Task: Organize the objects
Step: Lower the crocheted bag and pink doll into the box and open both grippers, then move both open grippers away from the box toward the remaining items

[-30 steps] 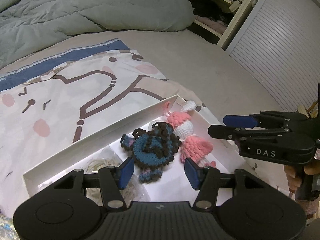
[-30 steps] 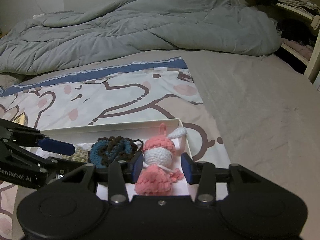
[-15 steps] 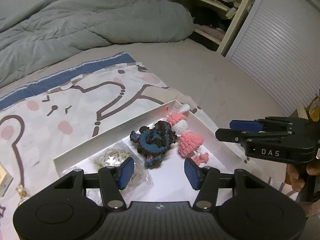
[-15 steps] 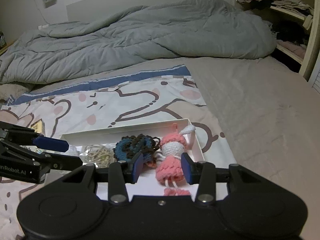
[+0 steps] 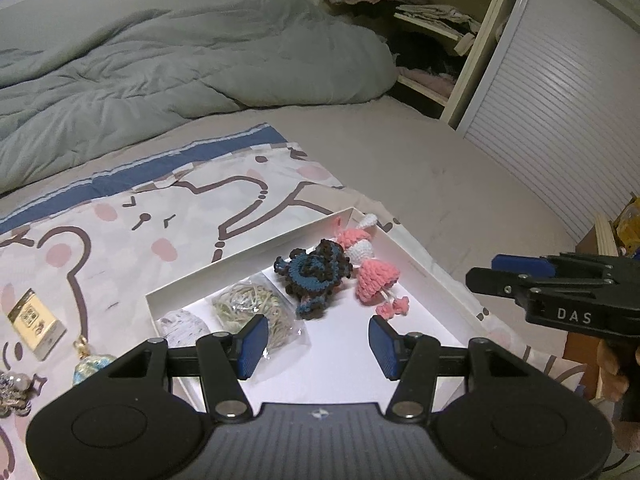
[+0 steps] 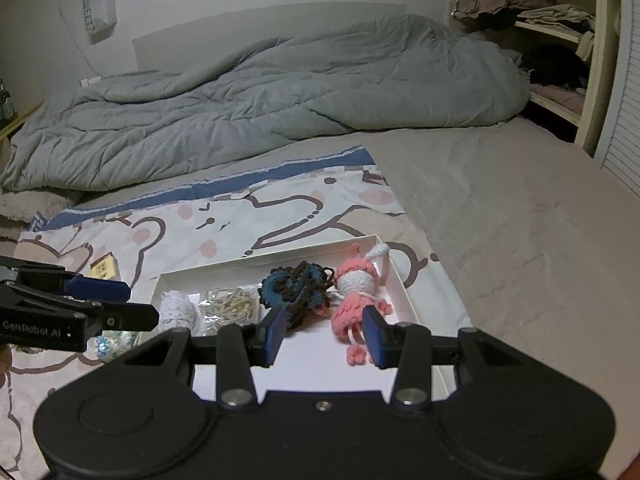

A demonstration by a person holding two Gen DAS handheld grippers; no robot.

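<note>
While both my hands hang above the near end of the bed, the grey duvet (image 6: 260,112) fills the far side and the cartoon-print sheet (image 5: 160,216) spreads beneath everything I am sorting. On that sheet sits the white box (image 5: 248,258), open-topped. Along its far wall, from left to right, lie a pale speckled bundle (image 5: 185,322), a clear bag of rubber bands (image 5: 256,306), a blue-and-brown crochet toy (image 5: 316,274) and a pink crochet doll (image 5: 370,268), the last two touching.

Left of the box, loose on the sheet, wait a small gold-and-white box (image 5: 36,322), a blue glass charm (image 5: 90,364) and a cluster of beads (image 5: 14,394) at the frame's edge. I judge these are what remains to be put away.

My left gripper (image 5: 314,346) stands parted with nothing between its blue pads. My right gripper (image 6: 322,334) is also released and empty; the doll merely shows behind the gap.

What could go wrong: the charm and beads are small and lie on soft, wrinkled fabric, so a downward pinch may catch the sheet with them, or drag the light box askew. The near half of the box is bare, yet a careless drop could tumble onto the crochet pieces and jumble the row.
</note>
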